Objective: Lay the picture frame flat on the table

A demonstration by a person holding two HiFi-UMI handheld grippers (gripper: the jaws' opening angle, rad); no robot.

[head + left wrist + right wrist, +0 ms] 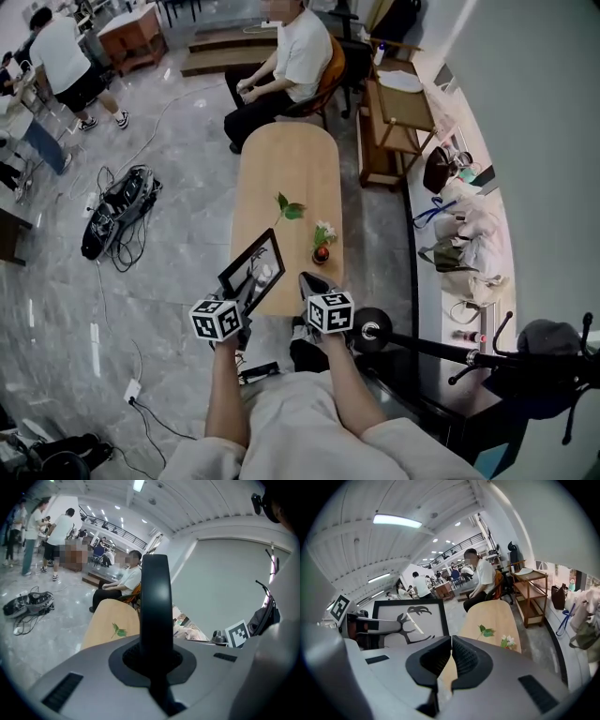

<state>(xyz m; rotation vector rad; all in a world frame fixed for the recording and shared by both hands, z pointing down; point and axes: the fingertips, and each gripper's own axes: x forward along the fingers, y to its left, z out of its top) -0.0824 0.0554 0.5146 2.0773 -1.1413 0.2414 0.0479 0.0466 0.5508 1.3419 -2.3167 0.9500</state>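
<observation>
A black picture frame [253,267] with an antler drawing stands tilted over the near left corner of the long wooden table [291,169]. My left gripper [246,298] is shut on the frame's near edge. In the left gripper view that edge [156,606] rises dark and edge-on between the jaws. The right gripper view shows the frame's face [412,616], with the left gripper's fingers [370,626] clamped on its left side. My right gripper [311,283] hovers at the table's near end, to the right of the frame. Its jaws [450,656] are shut with nothing between them.
A green leaf sprig [289,210] and a small flower pot [322,246] are on the table beyond the frame. A person [286,56] sits at the far end. A wooden shelf [394,112] stands right, a black bag [117,211] lies left, and a black stand [422,347] is near right.
</observation>
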